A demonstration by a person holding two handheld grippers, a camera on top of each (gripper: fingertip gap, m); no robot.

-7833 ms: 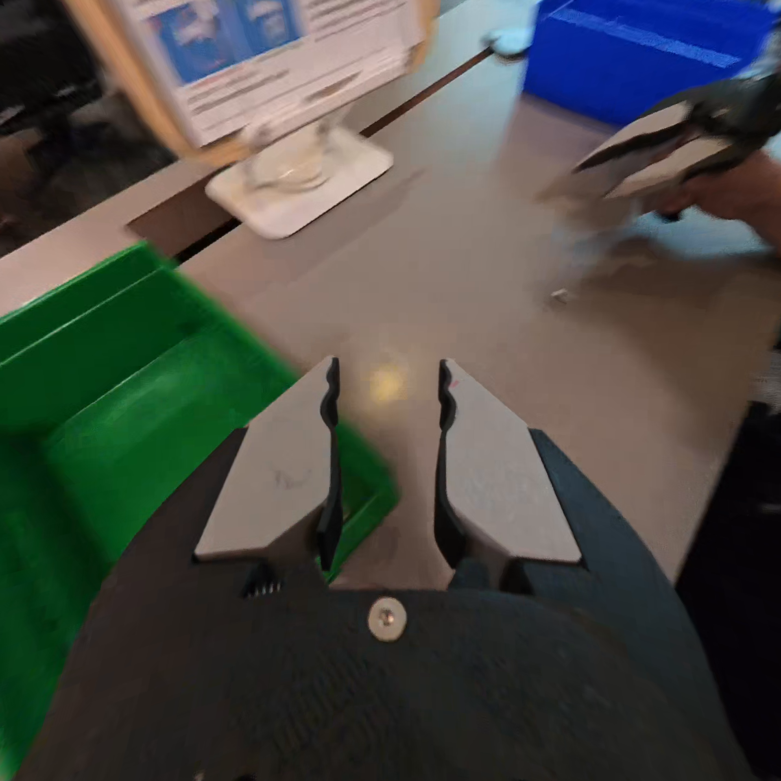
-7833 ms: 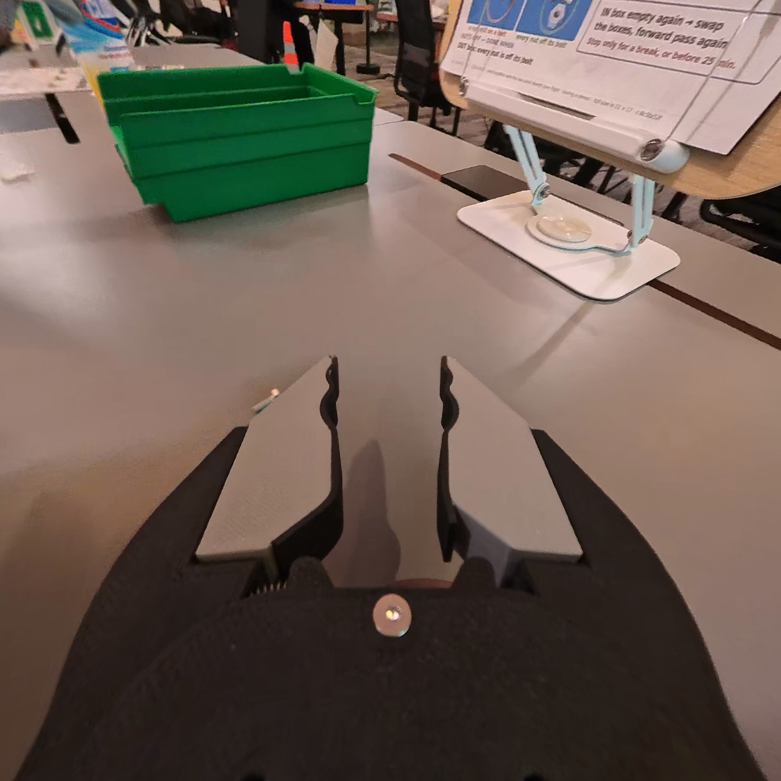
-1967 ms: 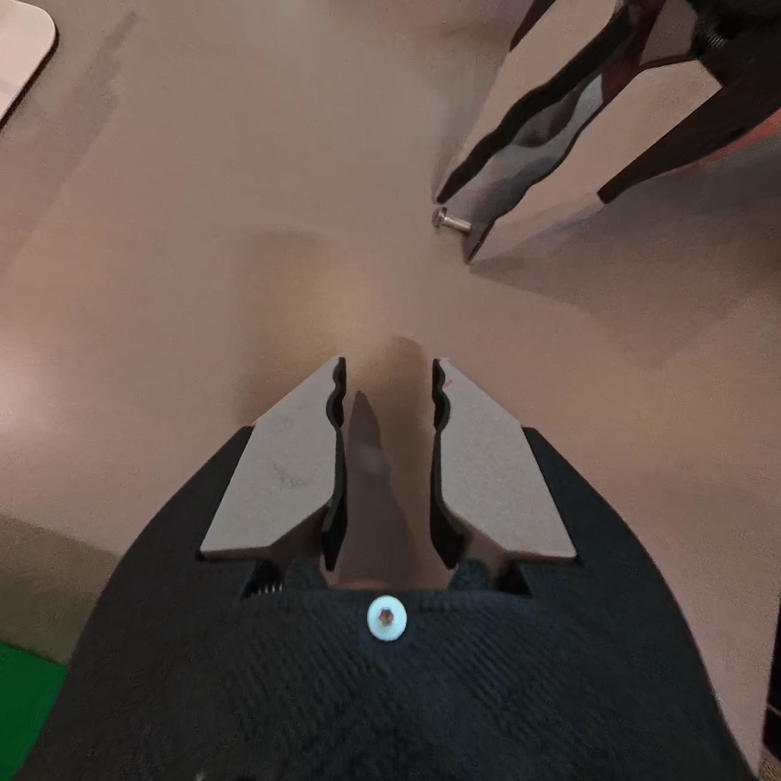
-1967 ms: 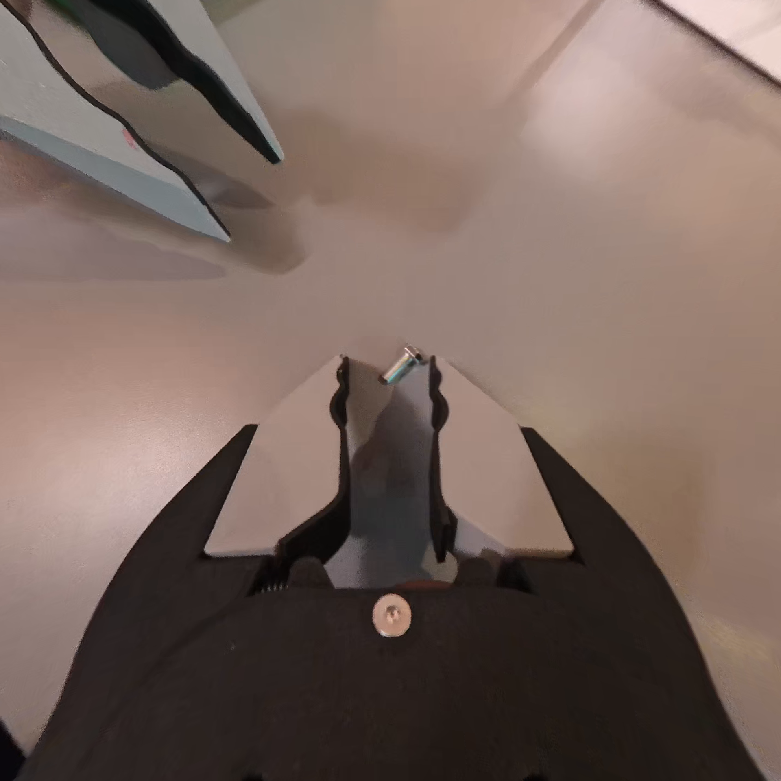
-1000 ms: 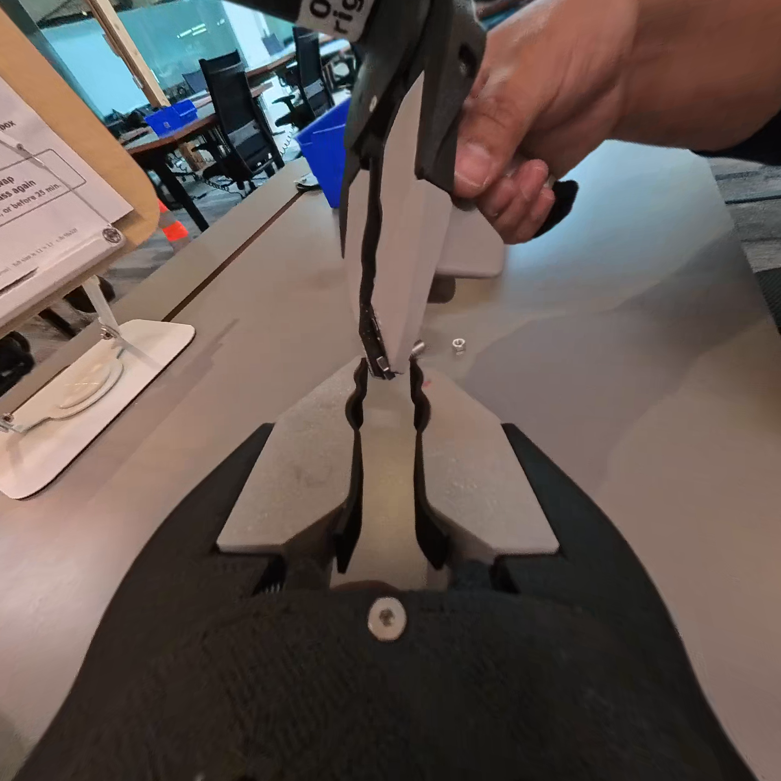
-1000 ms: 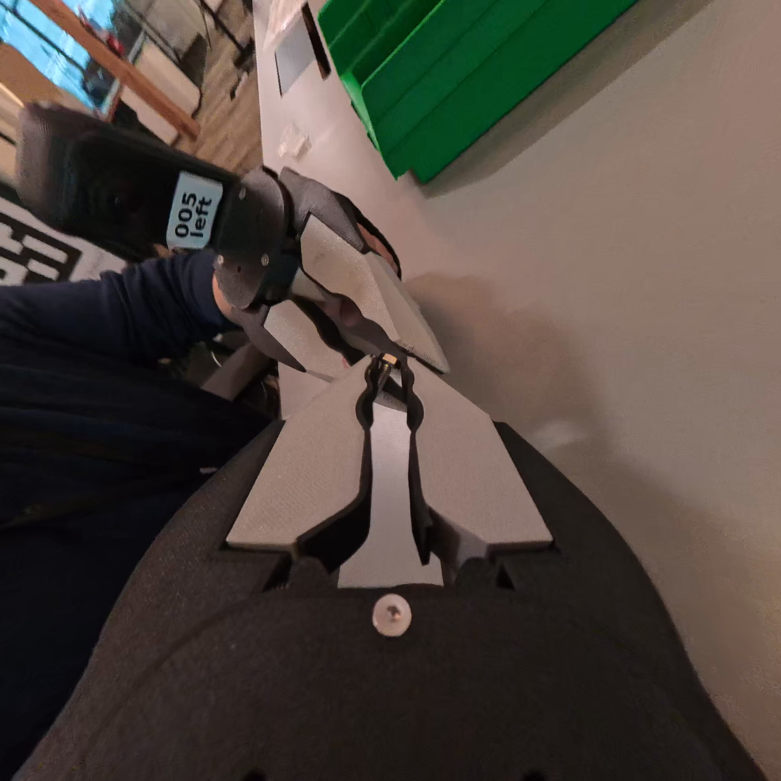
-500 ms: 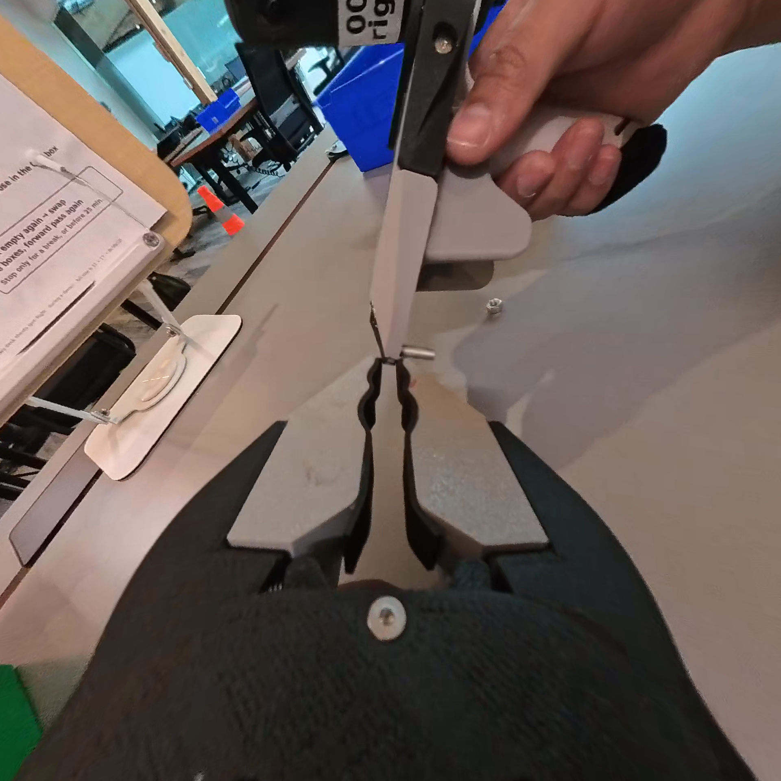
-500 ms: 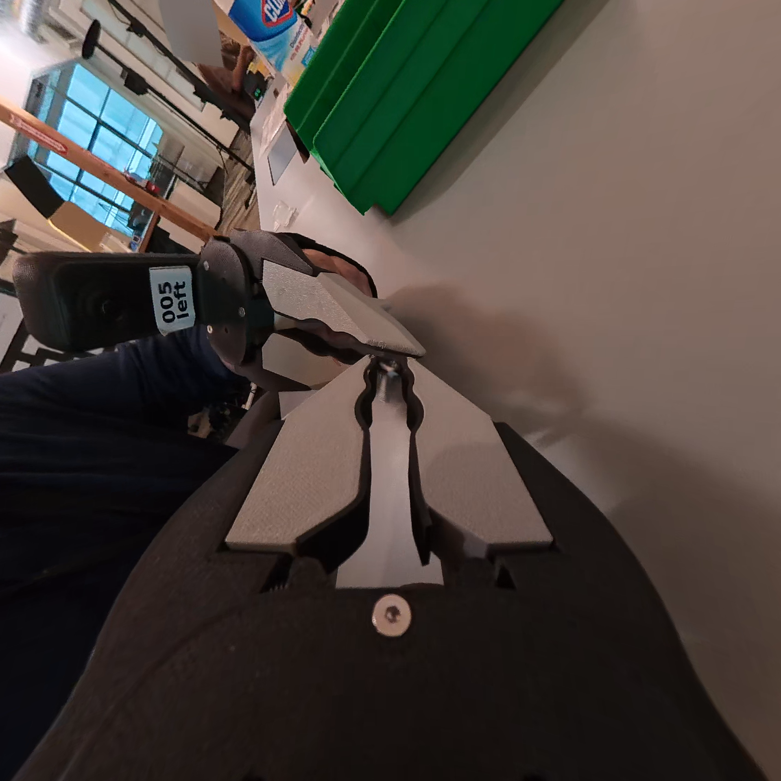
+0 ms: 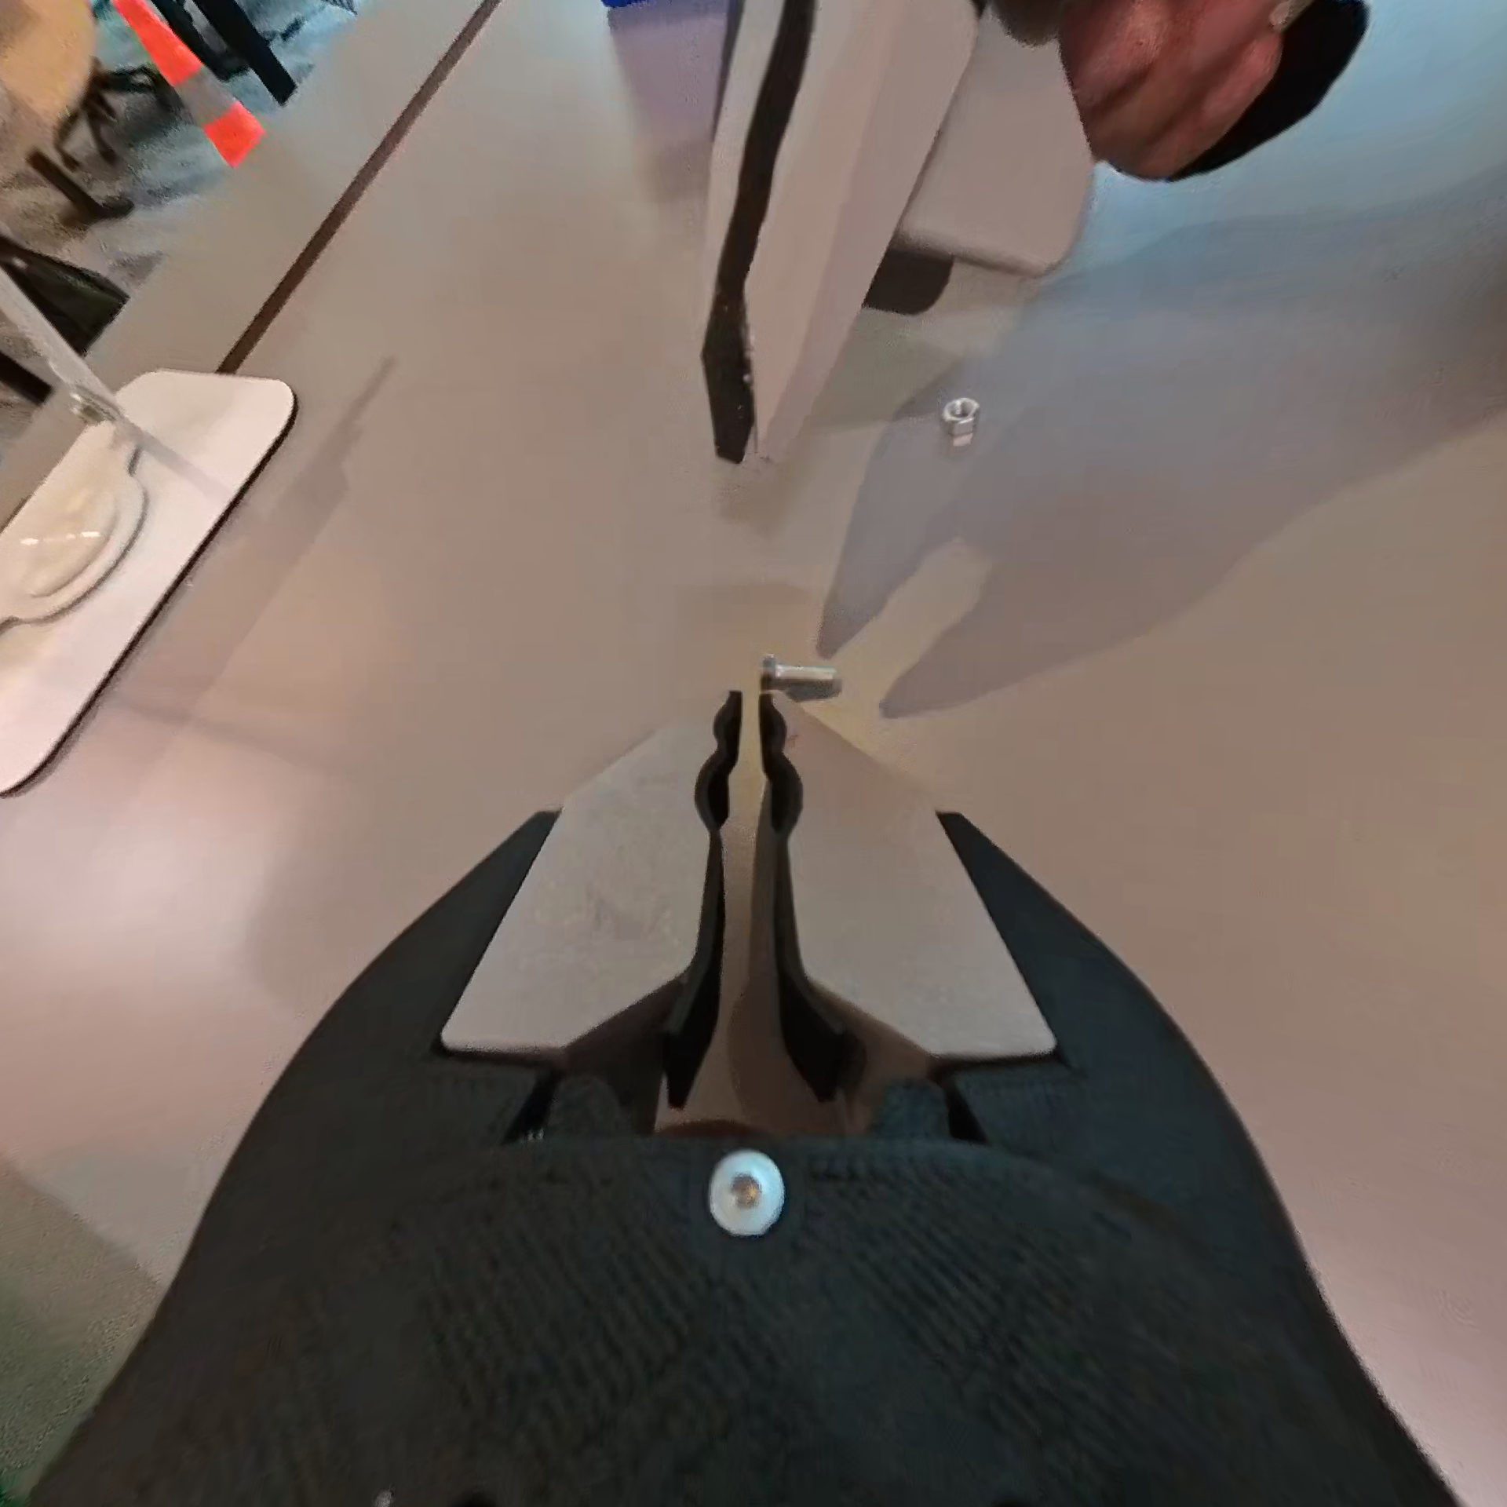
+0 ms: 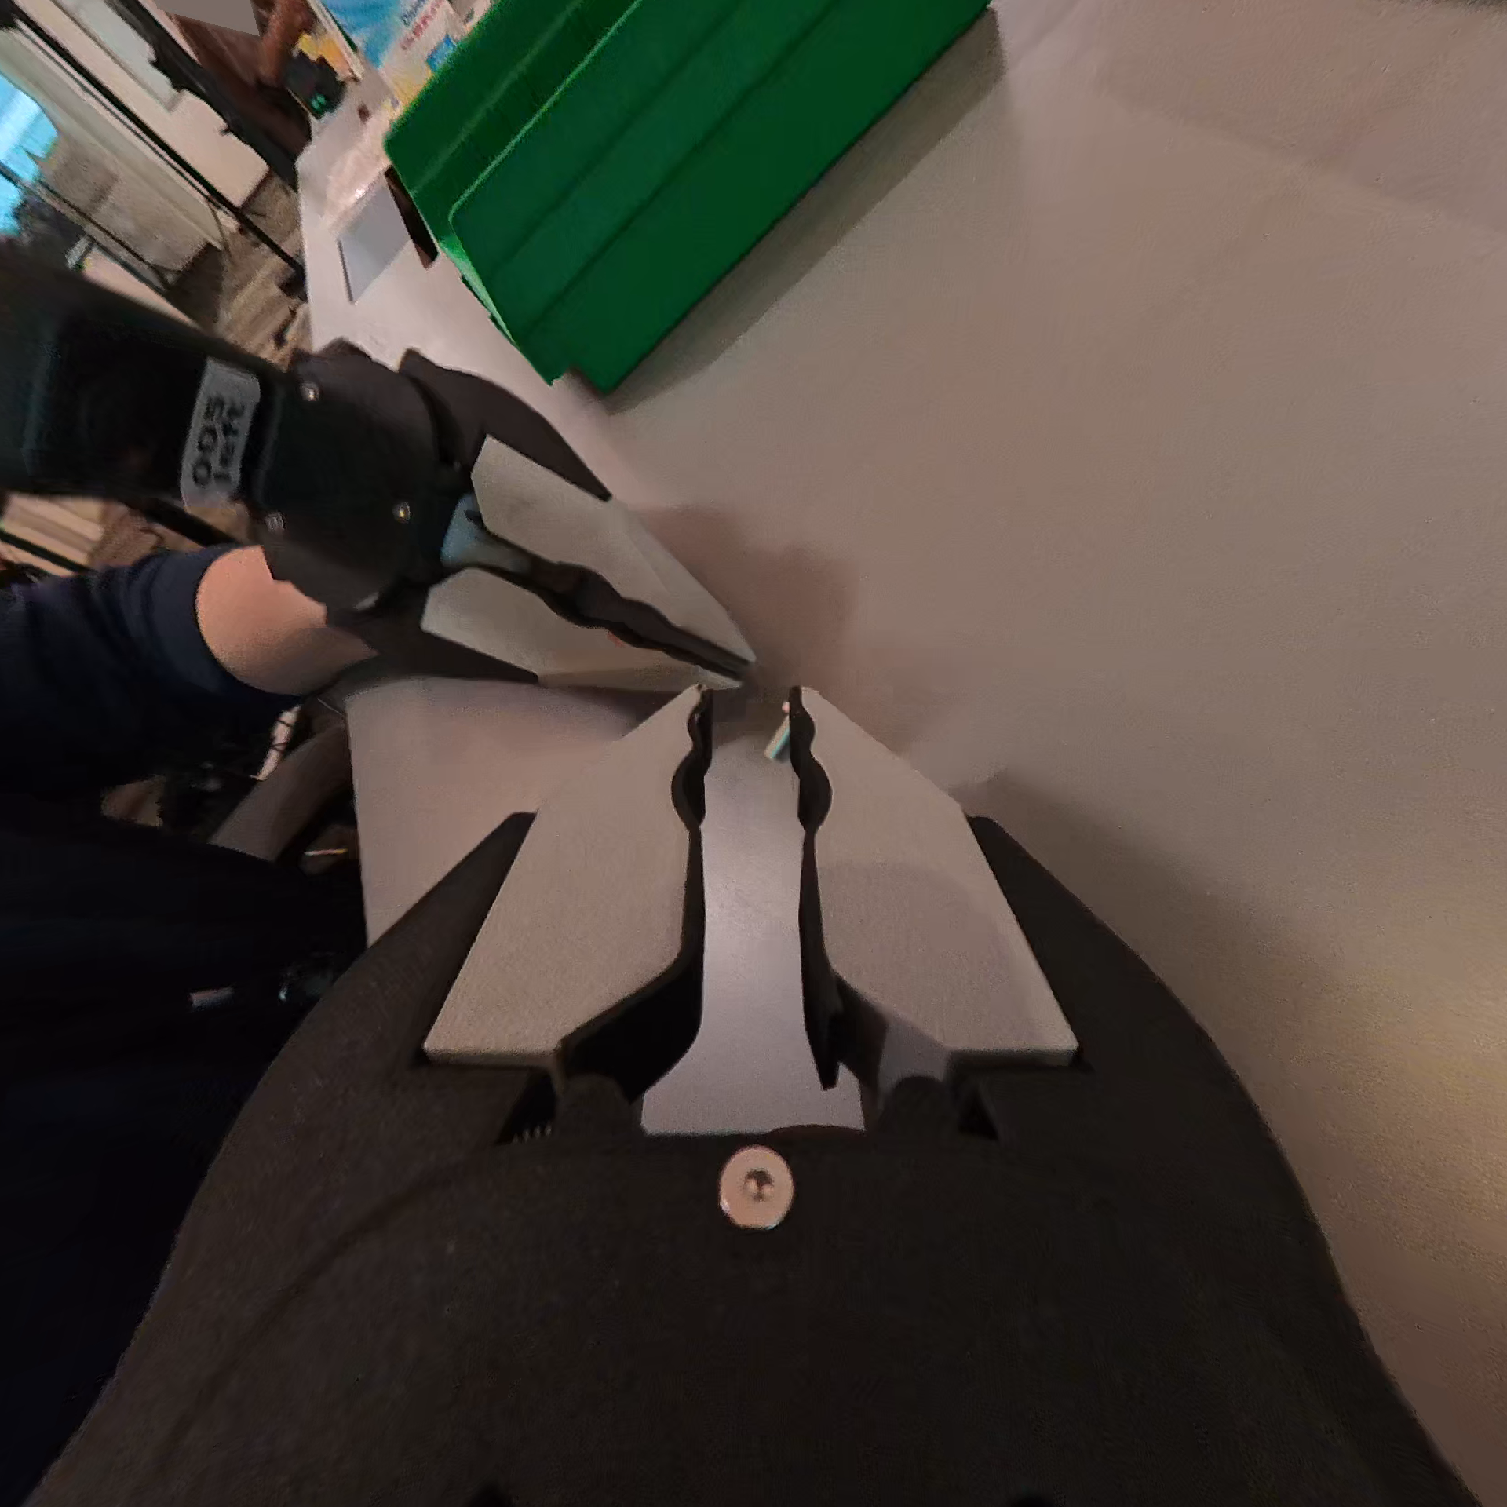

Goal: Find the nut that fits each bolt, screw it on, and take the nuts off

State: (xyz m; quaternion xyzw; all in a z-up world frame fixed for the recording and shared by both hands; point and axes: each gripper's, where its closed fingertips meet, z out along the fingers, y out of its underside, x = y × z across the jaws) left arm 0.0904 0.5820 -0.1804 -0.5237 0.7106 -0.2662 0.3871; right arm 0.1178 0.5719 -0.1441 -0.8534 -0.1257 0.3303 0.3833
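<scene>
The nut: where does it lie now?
In the left wrist view the nut lies on the table, upper right, just right of the right tongs.

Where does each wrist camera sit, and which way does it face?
Left wrist view: behind the left tool, looking down along its nearly shut fingers at the grey tabletop, with a small silver bolt at their tips and a small silver nut beyond; the right tool and the person's hand show at the top.
Right wrist view: behind the right tool, rolled sideways, looking along its open fingers towards the green plastic bin; the left tool and a dark-sleeved forearm enter from the left.
Shared: the tabletop and each other's tool.
</scene>
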